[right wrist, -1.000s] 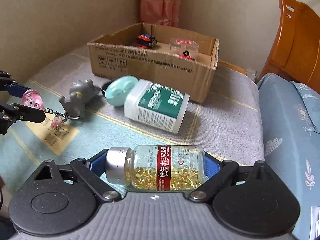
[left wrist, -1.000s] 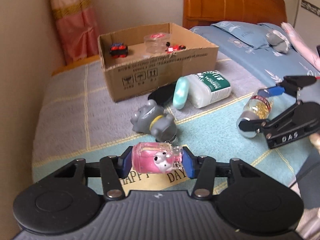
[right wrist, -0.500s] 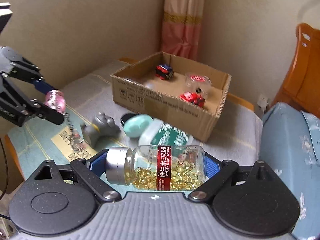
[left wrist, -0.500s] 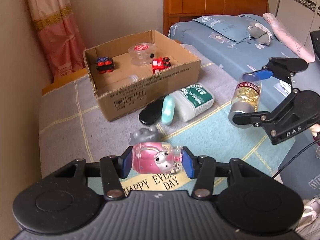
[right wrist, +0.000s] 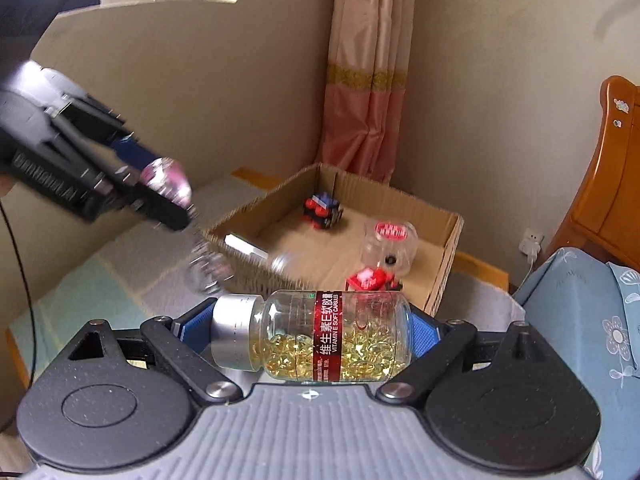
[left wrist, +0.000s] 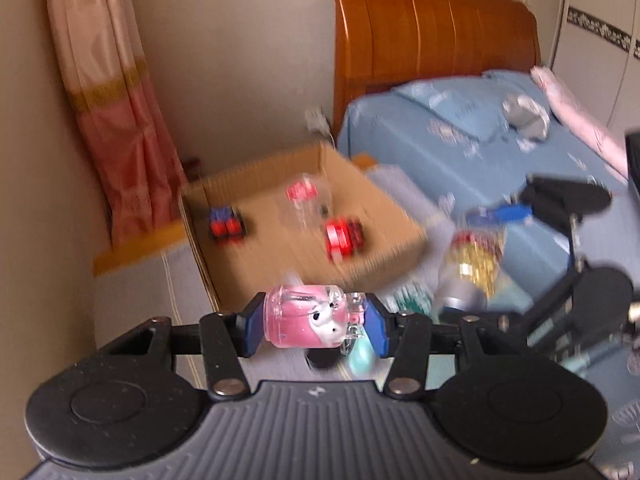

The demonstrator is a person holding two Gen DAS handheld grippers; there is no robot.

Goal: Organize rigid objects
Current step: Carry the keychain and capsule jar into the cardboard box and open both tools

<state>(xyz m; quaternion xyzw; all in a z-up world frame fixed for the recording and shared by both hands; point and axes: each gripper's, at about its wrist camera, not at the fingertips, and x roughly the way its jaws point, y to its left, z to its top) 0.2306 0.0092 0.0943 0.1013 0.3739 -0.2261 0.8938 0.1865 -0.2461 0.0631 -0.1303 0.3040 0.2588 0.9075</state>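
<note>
Blurrily, left claw pinches pink keychain; right claw pinches capsule bottle; box smeared.

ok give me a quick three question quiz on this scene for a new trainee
1. True or false: the left gripper is shut on a pink charm.
2. Which item does the right gripper hold?
A. a red toy car
B. a capsule bottle
C. a clear jar
3. Fill in: the toy cars and the clear jar lie inside the cardboard ____.

Key
1. True.
2. B: the capsule bottle lies sideways between the blue pads, silver cap to the left.
3. box; both grippers are held above the bedding, near it.
</note>
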